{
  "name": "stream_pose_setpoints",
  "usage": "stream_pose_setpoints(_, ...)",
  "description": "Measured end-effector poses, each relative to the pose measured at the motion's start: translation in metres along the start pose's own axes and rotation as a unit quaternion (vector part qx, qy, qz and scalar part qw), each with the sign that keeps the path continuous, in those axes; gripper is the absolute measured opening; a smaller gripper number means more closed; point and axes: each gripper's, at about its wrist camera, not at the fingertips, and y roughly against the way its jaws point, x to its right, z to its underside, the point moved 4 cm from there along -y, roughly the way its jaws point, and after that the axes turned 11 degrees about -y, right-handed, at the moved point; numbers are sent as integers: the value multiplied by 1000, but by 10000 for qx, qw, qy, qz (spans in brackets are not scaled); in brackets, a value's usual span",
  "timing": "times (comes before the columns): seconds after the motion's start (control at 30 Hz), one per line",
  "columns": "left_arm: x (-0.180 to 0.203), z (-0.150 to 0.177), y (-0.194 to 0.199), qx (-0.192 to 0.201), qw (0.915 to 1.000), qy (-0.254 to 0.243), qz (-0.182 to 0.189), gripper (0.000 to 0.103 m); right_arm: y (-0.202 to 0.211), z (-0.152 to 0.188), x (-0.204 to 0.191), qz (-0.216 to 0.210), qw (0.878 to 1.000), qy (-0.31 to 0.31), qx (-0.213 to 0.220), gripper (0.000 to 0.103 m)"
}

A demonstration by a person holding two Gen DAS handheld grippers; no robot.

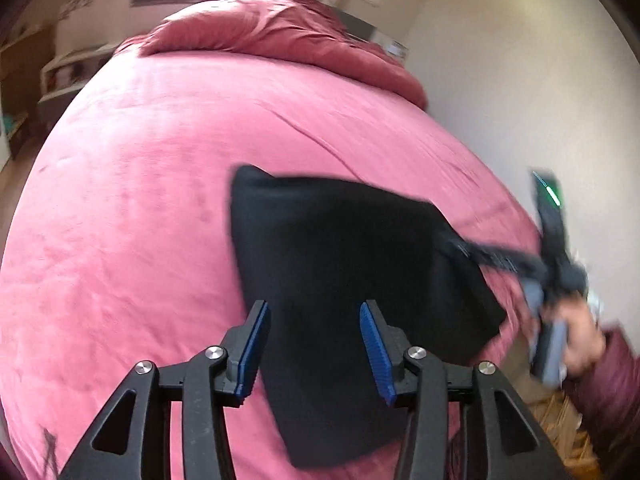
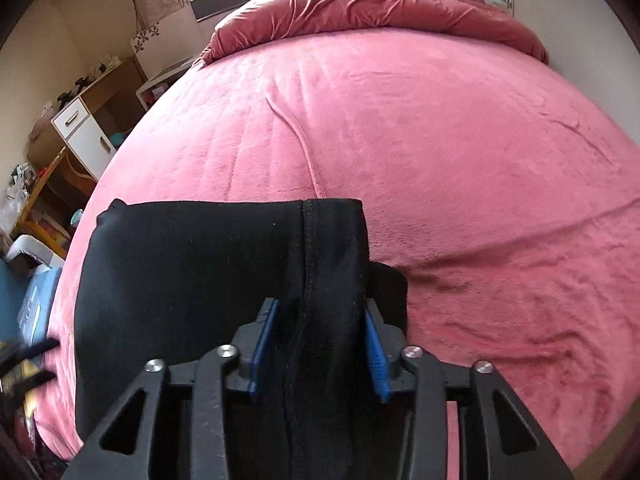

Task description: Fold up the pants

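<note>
The black pants (image 1: 336, 264) lie folded into a compact bundle on the pink bed cover (image 1: 140, 200). My left gripper (image 1: 314, 344) is open just above the near edge of the bundle, holding nothing. In the left wrist view the right gripper (image 1: 460, 248) shows blurred at the bundle's right corner, its fingertips against the cloth. In the right wrist view the pants (image 2: 200, 272) fill the lower left, a stitched seam running between the blue pads. My right gripper (image 2: 320, 344) stands wide open around a thick fold of the pants.
A bunched dark-pink duvet (image 2: 380, 4) lies at the head of the bed. A desk with white drawers (image 2: 80, 132) and clutter stand to the left of the bed. A wall (image 1: 520, 80) runs along the bed's right side. A wooden floor (image 1: 560, 420) shows at lower right.
</note>
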Motion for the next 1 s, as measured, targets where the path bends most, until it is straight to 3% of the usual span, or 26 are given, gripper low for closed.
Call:
stream_pose_setpoints(0.13,-41,-19,-18,-141,9976,635,227,72,17,3,-1,6,9997,17,249,43)
stream_pose_setpoints(0.3,-72,-37,-47,-221,9901,1273,553,72,27,17,-16,-357,9988,208,267,43)
stream_pose_setpoints(0.47,-74,-50,-70,-315,9854,1345,992,71,16,30,-21,-414,9983,404,84,43)
stream_pose_setpoints(0.63,-82,-50,-103,-691,9733,1660,1426,71,3,37,-17,-350,9984,449,15,43)
stream_pose_setpoints(0.67,-82,-48,-107,-748,9729,1682,1401,70,1,37,-14,-316,9987,398,-3,43)
stream_pose_setpoints(0.7,-81,-46,-109,-755,9737,1639,1393,61,-2,39,-11,-288,9990,351,-37,43)
stream_pose_setpoints(0.73,-77,-45,-106,-721,9769,1530,1304,49,-5,40,-10,-311,9990,307,-75,43)
stream_pose_setpoints(0.83,-53,-48,-86,-289,9943,881,535,39,-10,45,-6,-318,9992,252,-51,43)
stream_pose_setpoints(0.87,-36,-48,-81,-213,9987,459,47,38,-12,48,-6,-273,9993,258,-33,43)
stream_pose_setpoints(0.93,-18,-46,-86,-267,9974,-122,-661,37,-17,51,-5,-209,9995,245,2,43)
stream_pose_setpoints(1.0,-22,-42,-102,-502,9947,-107,-889,37,-22,49,-2,-257,9995,154,38,43)
